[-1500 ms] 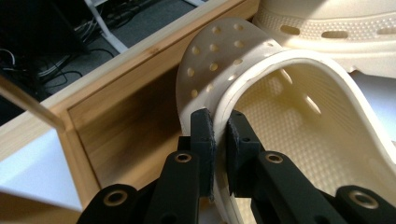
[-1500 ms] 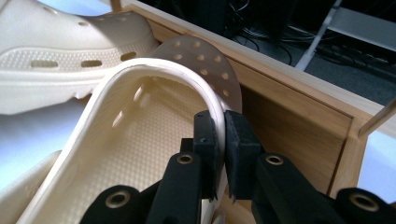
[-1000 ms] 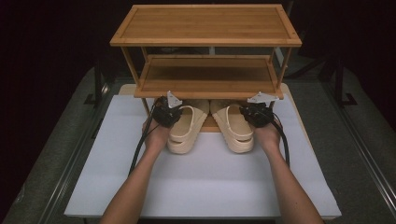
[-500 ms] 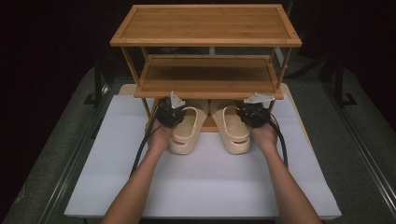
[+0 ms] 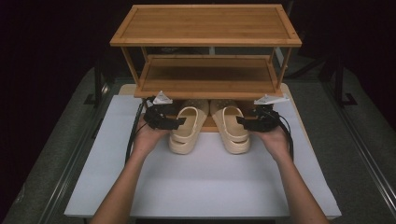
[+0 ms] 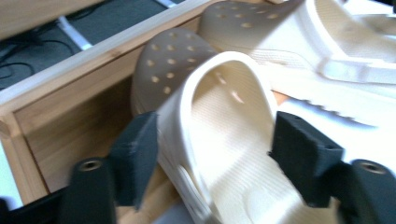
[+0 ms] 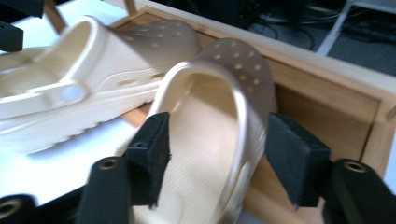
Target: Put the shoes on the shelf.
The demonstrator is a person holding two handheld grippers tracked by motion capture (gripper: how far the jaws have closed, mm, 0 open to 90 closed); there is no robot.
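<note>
Left gripper (image 6: 215, 144) and right gripper (image 7: 217, 154) just opened, jaws straddling cream perforated foam clogs (image 5: 187, 128), seemingly without pressing, under bamboo two-tier rack (image 5: 205, 39).

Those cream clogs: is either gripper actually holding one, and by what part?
Neither: both grippers' jaws have just opened, standing apart from the left clog and right clog.

Bare forearms; each black claw (image 5: 180, 122) carries a grey three-cornered plate and trailing cable.
</note>
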